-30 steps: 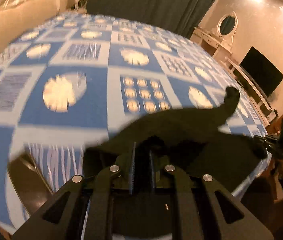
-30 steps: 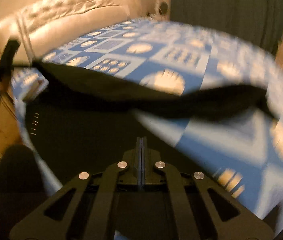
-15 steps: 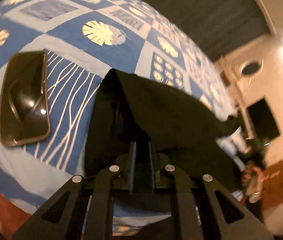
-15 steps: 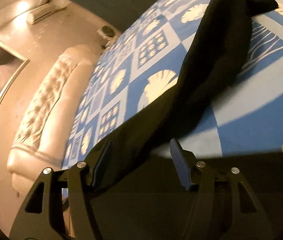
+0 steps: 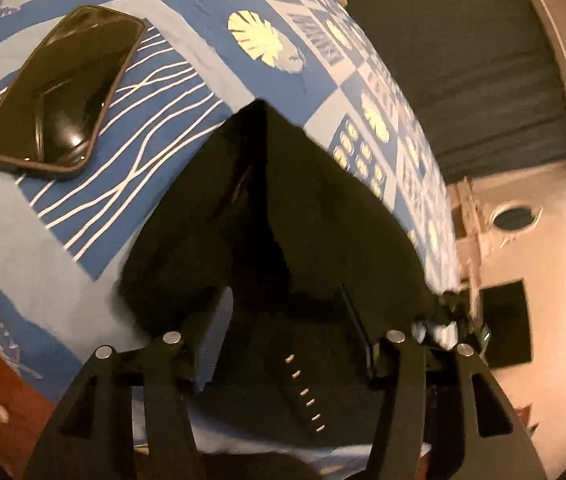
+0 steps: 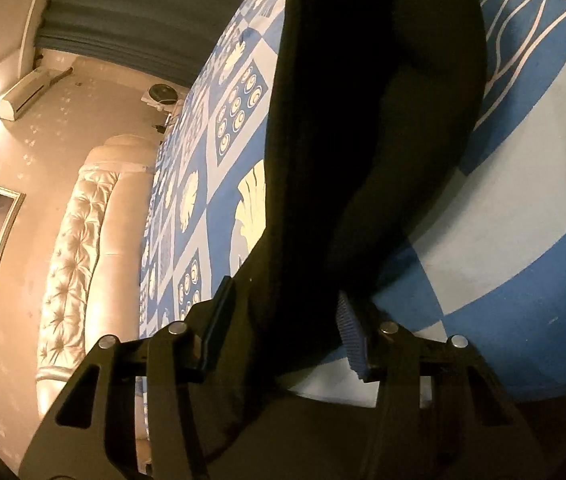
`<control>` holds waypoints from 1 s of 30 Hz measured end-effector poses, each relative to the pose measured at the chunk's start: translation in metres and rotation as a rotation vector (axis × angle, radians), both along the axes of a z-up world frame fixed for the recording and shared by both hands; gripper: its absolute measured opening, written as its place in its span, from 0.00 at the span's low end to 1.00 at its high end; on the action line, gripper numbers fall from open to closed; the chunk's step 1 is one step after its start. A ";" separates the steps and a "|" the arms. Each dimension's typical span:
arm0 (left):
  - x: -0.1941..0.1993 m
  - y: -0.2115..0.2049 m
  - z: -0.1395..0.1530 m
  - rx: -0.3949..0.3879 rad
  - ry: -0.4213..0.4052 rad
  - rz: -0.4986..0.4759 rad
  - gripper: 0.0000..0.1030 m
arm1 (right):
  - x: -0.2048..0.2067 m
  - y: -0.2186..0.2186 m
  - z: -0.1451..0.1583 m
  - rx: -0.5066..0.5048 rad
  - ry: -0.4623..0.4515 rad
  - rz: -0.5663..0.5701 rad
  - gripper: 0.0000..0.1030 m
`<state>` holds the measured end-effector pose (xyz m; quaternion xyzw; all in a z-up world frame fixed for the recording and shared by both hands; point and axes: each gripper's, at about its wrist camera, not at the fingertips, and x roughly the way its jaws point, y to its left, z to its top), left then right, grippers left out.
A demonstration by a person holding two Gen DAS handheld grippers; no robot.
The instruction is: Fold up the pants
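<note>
Both grippers, left (image 5: 287, 320) and right (image 6: 283, 316), are spread wide with black pants (image 5: 283, 208) lying on the bedspread (image 5: 63, 272) between their fingers; phone (image 5: 63, 92) sits just left of the pants.

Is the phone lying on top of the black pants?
No, the phone lies on the blue bedspread, apart from the black pants.
</note>
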<state>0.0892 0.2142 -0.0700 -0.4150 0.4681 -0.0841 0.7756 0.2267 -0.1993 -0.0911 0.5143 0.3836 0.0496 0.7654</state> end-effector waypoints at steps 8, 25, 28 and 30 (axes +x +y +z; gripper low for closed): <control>0.015 -0.012 -0.007 -0.055 0.026 0.044 0.52 | -0.003 -0.001 0.007 0.018 -0.024 0.000 0.60; 0.029 -0.009 0.000 -0.023 0.073 0.062 0.09 | -0.036 -0.005 0.033 -0.019 -0.098 0.003 0.14; 0.024 0.000 0.011 -0.038 0.041 0.064 0.08 | -0.065 -0.010 0.034 0.030 -0.122 0.004 0.14; 0.017 0.006 0.016 -0.056 0.025 0.061 0.08 | -0.081 -0.008 0.031 0.050 -0.122 0.010 0.14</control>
